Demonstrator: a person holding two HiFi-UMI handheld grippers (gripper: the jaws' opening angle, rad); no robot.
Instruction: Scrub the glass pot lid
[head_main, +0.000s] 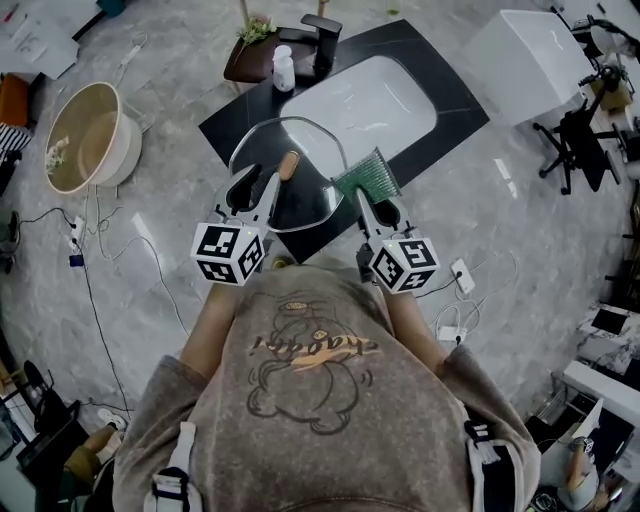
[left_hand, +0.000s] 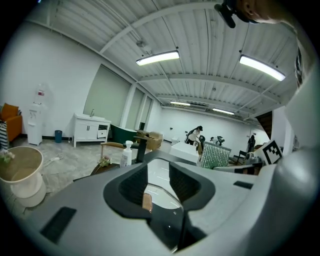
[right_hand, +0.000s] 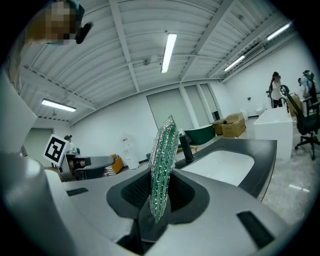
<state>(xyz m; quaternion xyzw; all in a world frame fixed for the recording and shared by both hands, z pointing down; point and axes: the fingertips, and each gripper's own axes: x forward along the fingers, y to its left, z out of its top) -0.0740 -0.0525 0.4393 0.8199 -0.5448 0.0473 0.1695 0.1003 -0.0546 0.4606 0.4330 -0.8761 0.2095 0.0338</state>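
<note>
1. Tongs, two counted. The left gripper (left_hand: 158, 170) has its jaws standing apart. In the gap between them we see part of the lid's rim and a wooden knob (head_main: 289, 165) close against one pad. We see neither pad pressing on the glass.
2. The right gripper (right_hand: 161, 180) is clamped on the lower edge of one scouring pad (head_main: 368, 175). The pad is green with silver stripes and stands upright between the jaws. Each gripper carries one marker cube (head_main: 228, 252), making two in all.
3. Counter (head_main: 450, 110), one: a black slab set diagonally across the head view.
4. Sink basin (head_main: 370, 105), one: white and sunk into that counter.
5. Tub (head_main: 85, 135), one: round and beige, on the floor well to the left of the counter.
6. Glass lid (head_main: 300, 205), one: it lies over the near corner of the counter, in front of the sink basin and between the two grippers. Its single wooden knob is at its middle. We cannot tell whether the lid rests on the counter or is clear of it. The scouring pad is at its right rim, and we cannot confirm contact.
7. Faucet (head_main: 322, 40), one: black, at the far end of the basin.
8. Bottle (head_main: 284, 68), one: white, just beside the faucet.
</note>
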